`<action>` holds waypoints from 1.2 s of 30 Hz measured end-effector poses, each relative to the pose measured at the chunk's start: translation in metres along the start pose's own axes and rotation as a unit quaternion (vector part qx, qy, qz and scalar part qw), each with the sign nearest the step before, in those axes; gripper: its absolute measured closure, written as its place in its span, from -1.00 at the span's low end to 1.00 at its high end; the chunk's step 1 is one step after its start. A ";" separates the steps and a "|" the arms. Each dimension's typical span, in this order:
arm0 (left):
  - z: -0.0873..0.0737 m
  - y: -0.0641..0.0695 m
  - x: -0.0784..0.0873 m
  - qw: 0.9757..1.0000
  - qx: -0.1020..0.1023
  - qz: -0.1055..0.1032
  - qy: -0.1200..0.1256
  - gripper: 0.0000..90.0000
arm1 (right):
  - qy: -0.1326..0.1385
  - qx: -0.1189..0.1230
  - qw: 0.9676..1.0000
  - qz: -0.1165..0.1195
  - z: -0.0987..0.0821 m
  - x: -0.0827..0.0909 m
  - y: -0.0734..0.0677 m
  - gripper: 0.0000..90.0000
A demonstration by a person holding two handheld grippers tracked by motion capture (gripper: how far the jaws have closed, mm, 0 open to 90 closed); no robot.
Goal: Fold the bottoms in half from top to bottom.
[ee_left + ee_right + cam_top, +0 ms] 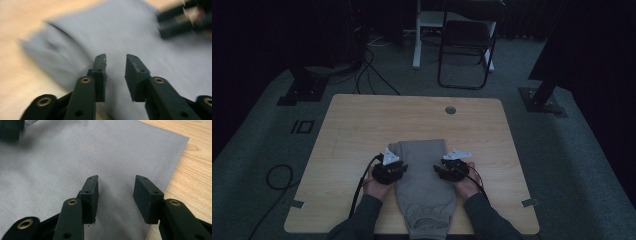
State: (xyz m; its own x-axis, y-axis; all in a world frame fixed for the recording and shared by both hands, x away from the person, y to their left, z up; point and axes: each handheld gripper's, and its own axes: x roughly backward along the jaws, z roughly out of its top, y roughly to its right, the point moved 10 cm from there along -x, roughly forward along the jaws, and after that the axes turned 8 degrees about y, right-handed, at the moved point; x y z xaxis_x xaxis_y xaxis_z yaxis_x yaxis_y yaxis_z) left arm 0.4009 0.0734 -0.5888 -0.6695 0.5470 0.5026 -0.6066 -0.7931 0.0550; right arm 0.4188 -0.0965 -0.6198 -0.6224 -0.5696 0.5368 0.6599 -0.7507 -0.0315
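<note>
Table (362,120) of pale wood, high view: grey trousers (424,175) folded lengthwise lie at the near middle, waistband hanging over the near edge. Left gripper (396,167) sits at the garment's left edge, right gripper (443,170) at its right edge, a hand behind each. Folding chair (464,40) and floor cables (372,75) beyond the table.

Left gripper view: picture blurred. Jaws stand apart with a narrow gap, nothing between the pads; grey cloth (112,35) lies under and ahead of them, bunched at its far left end. The other gripper (185,17) shows top right.

Right gripper view: jaws apart, wider, empty, poised over flat cloth (100,152) close to its straight edge, bare wood (195,170) just beside.

Risk, as a judgement: a closing pad could catch only the top layer, so a lift would peel the fold open; uneven pulls from the two sides would skew it.

Writing: no brand, label or lettering readable anywhere.
</note>
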 end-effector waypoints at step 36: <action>0.019 -0.076 -0.054 0.994 0.087 0.059 -0.037 0.97 | -0.028 -0.045 0.995 -0.081 0.044 -0.059 0.079 0.71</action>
State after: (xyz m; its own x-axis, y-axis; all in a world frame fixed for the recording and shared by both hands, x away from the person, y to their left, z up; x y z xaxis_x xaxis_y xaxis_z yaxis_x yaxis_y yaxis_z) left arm 0.4911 0.0994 -0.6037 -0.6939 0.4316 0.5764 -0.4381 -0.8883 0.1378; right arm 0.5264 -0.1073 -0.6170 -0.6914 -0.4209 0.5871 0.5106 -0.8597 -0.0151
